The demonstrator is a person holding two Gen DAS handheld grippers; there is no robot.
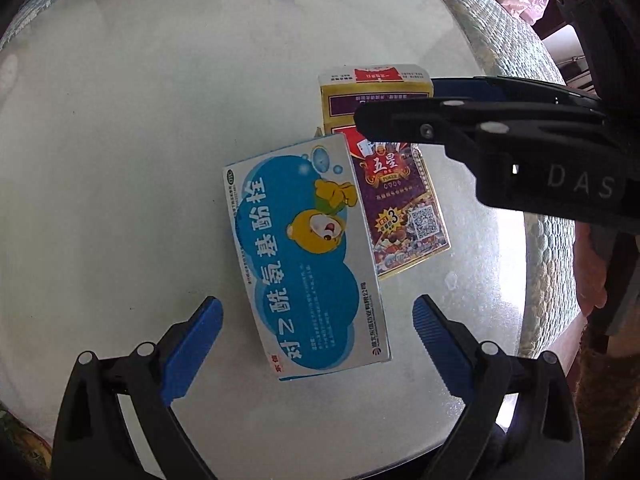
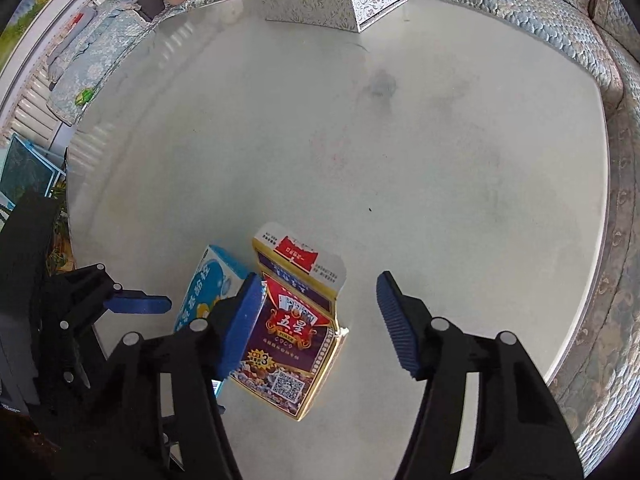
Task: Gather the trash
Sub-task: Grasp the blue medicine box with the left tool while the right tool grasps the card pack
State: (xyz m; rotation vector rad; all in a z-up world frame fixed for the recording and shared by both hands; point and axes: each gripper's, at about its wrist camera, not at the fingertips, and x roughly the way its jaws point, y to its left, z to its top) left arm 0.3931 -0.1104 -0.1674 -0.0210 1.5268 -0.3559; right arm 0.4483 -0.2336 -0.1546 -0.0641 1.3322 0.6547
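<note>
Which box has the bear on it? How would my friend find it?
Look at the round pale glass table, where two flat cardboard boxes lie side by side. The blue-and-white box has a yellow cartoon bear and bubbles; its neighbour, the purple-and-gold playing-card box, shows cards and an open flap instead.

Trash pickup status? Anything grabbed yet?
Nothing looks collected. Both boxes lie on the table: the blue medicine box and the opened playing-card box. In hand: nothing; left gripper open around the medicine box, right gripper open over the card box. Left: grasp and remove both.
</note>
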